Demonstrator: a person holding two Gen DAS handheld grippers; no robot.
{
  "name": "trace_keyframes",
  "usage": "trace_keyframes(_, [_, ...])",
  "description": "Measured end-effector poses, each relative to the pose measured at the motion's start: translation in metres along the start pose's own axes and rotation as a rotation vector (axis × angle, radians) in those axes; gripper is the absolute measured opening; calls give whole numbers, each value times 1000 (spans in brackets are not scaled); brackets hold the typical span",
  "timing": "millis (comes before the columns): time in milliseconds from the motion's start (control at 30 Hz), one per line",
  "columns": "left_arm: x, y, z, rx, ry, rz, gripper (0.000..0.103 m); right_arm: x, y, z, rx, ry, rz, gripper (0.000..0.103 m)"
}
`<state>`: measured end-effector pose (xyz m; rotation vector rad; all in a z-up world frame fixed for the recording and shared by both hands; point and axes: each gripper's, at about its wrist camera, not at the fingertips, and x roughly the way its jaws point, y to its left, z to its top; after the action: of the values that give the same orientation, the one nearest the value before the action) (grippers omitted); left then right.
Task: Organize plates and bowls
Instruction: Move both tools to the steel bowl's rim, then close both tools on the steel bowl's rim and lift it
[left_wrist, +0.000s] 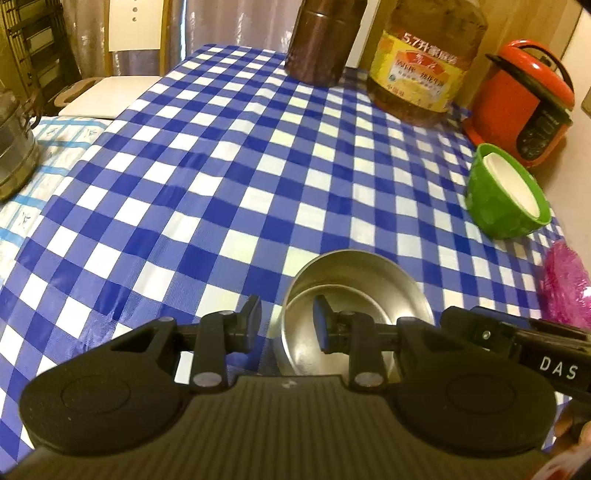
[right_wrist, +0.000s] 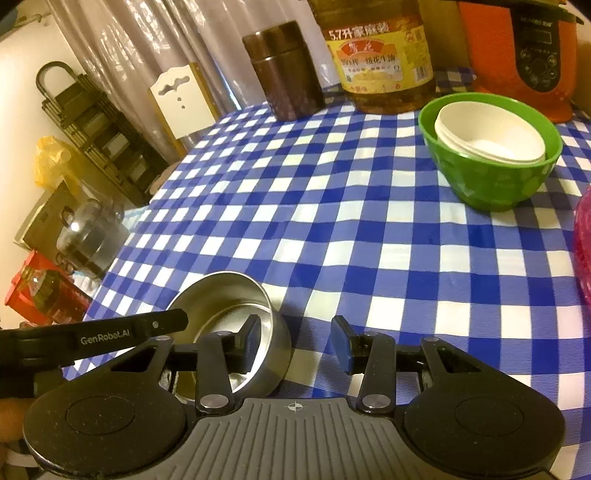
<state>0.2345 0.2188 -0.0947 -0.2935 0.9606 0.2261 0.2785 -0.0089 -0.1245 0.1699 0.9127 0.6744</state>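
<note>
A small steel bowl (left_wrist: 358, 291) (right_wrist: 221, 295) sits on the blue-and-white checked tablecloth near the front. My left gripper (left_wrist: 286, 325) is open, its fingers either side of the bowl's left rim: one inside, one outside. My right gripper (right_wrist: 295, 341) is open, its left finger inside the bowl's right rim and its right finger outside. A green bowl (left_wrist: 498, 206) (right_wrist: 491, 184) with white bowls (right_wrist: 487, 136) nested inside stands at the right.
At the back stand a brown canister (right_wrist: 288, 74), a large oil jug (right_wrist: 380, 55) and an orange rice cooker (right_wrist: 524, 55). A pink mesh object (left_wrist: 565, 288) lies at the right edge. A metal pot (left_wrist: 14, 147) stands left. A white chair (left_wrist: 110, 92) stands beyond the table.
</note>
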Motion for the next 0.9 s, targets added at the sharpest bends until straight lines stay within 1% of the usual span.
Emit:
trace_keyframes(233, [8,4,-2,-12,28,-13,25,12,7,-1,-8,28,2,43])
trace_keyframes(367, [9,4,-3,-12,29,-13,25,19,10,-1,-4,39,-11,43])
trace_keyframes(600, [11,3,-3,-9,36,-12,17,25,12,-2,-13,52,-18,42])
trace_keyframes(667, [11,3,-3,-6,35,-7,16,27,13,-2,-17,60,-13,39])
trace_keyframes(733, [11,2,-4,0,38,2,13,28,14,-2,-23,65,-10,34])
trace_keyframes(867, [13,3,-5,4,43,9,12,29,15,-2,-25,69,-12,30])
trace_keyframes(900, [13,3,-5,2,43,8,12,30,15,-2,-26,71,-12,27])
